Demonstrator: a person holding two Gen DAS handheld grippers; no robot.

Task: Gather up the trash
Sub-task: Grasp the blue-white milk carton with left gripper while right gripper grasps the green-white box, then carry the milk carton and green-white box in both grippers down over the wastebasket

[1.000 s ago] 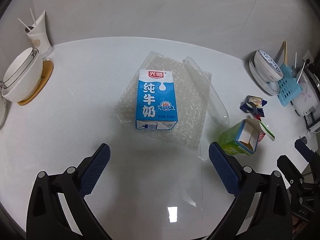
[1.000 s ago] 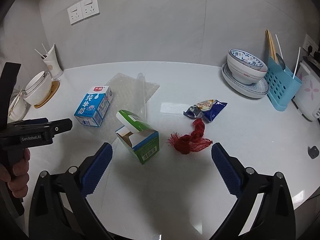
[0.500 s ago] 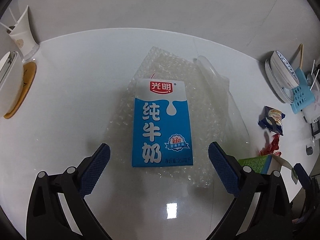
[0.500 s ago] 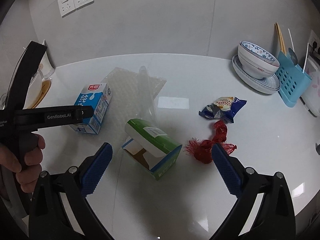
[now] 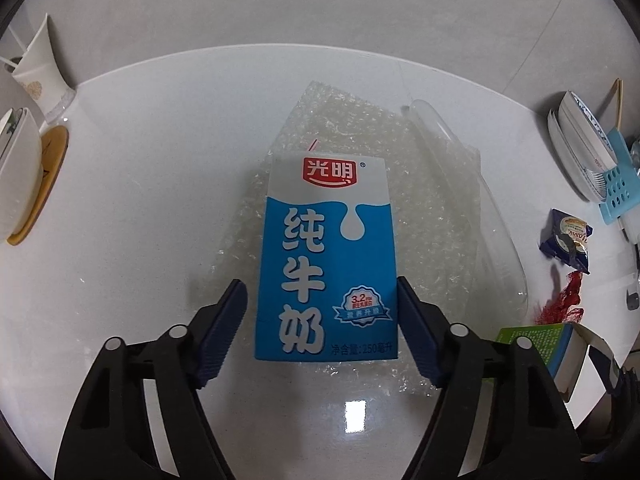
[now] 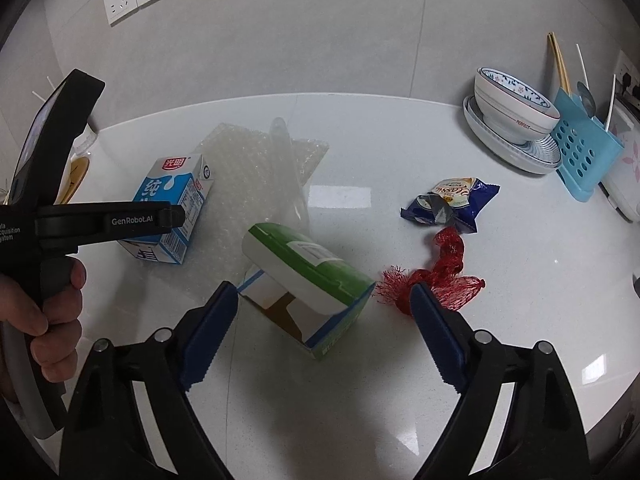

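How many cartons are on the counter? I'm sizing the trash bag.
2. The blue milk carton lies on the bubble wrap, between the left gripper fingers. The open green carton lies on its side before the right gripper.

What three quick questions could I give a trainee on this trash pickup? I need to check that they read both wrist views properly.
1. True or false: the left claw is already clamped on the milk carton.
2. What lies under the milk carton: A) bubble wrap, B) a plate, C) a red net?
3. Fill in: the right claw straddles the open ____ box.

Key
1. False: both pads flank the carton, and a gap shows at the left pad.
2. A, the bubble wrap.
3. Green: the green box lies on its side, flap open, beside the red net.
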